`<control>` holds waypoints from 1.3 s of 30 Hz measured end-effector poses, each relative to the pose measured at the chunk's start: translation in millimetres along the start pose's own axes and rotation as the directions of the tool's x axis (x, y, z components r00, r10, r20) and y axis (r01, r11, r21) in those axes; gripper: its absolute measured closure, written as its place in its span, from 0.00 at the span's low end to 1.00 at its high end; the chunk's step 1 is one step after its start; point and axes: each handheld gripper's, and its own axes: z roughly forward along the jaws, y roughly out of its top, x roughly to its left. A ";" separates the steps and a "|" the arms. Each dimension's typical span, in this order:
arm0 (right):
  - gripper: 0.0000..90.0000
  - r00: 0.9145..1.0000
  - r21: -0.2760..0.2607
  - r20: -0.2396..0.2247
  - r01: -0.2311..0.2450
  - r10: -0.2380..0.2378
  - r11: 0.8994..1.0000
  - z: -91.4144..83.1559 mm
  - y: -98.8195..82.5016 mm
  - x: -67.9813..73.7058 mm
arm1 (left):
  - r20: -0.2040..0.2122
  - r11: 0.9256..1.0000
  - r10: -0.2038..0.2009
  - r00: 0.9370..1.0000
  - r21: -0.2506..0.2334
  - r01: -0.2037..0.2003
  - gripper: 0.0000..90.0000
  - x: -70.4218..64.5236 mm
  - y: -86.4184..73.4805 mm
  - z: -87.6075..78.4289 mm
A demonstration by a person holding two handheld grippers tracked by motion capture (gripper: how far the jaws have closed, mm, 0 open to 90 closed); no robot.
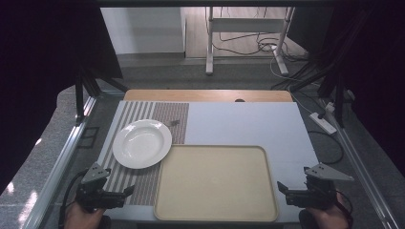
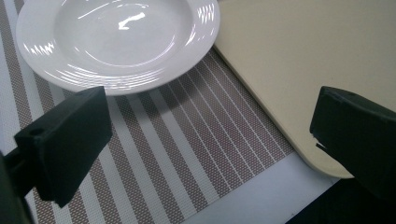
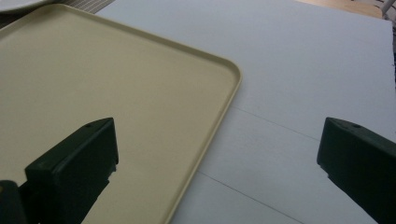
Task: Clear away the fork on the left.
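1. The left gripper [image 1: 128,192] hovers at the near left corner of the table, over the near end of the striped placemat [image 1: 143,183]; its jaws stand wide apart with nothing between them.
2. The right gripper [image 1: 282,187] hovers at the near right, just beside the tray's right edge, jaws likewise spread wide and holding nothing.
3. The white plate [image 1: 142,143] lies flat on the placemat, left of centre, its right rim just beside the tray's far left corner; whether they touch I cannot tell.
4. The beige tray [image 1: 216,183] sits at the near middle of the table [image 1: 248,124], bare inside.
5. A small dark thing [image 1: 174,123] lies on the placemat beyond the plate, too small to identify.
6. No brand, label or writing is legible on the plate, tray or placemat.
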 end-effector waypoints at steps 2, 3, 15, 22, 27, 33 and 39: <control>0.00 1.000 -0.003 -0.005 -0.003 0.003 1.000 -0.2 -0.1 -0.4 | 0.000 1.000 0.000 1.000 0.002 0.000 0.00 0.0 0.0 0.1; 0.00 1.000 -0.002 -0.006 -0.004 0.004 1.000 -0.2 0.0 -0.4 | 0.004 1.000 -0.001 1.000 0.000 0.001 0.00 0.4 -0.1 0.1; 0.00 1.000 0.014 -0.019 0.002 -0.002 1.000 1.7 0.4 -0.1 | 0.006 0.999 -0.043 0.999 0.024 0.043 0.00 4.2 0.6 2.3; 0.00 1.000 0.014 -0.019 0.015 -0.015 1.000 1.8 0.4 1.1 | 0.016 0.998 -0.049 0.999 0.031 0.049 0.00 5.1 1.3 3.3; 0.00 1.000 0.017 -0.019 0.019 -0.019 1.000 2.1 0.4 1.5 | 0.027 0.998 -0.049 0.998 0.037 0.048 0.00 5.8 2.7 4.0; 0.00 1.000 0.021 -0.019 0.024 -0.024 0.999 2.5 0.6 1.7 | 0.037 0.999 -0.029 0.999 0.034 0.028 0.00 7.6 6.5 9.2; 0.00 0.999 0.023 -0.020 0.029 -0.028 0.999 2.6 0.6 2.1 | 0.047 0.999 -0.008 0.999 0.047 0.006 0.00 8.5 12.1 16.2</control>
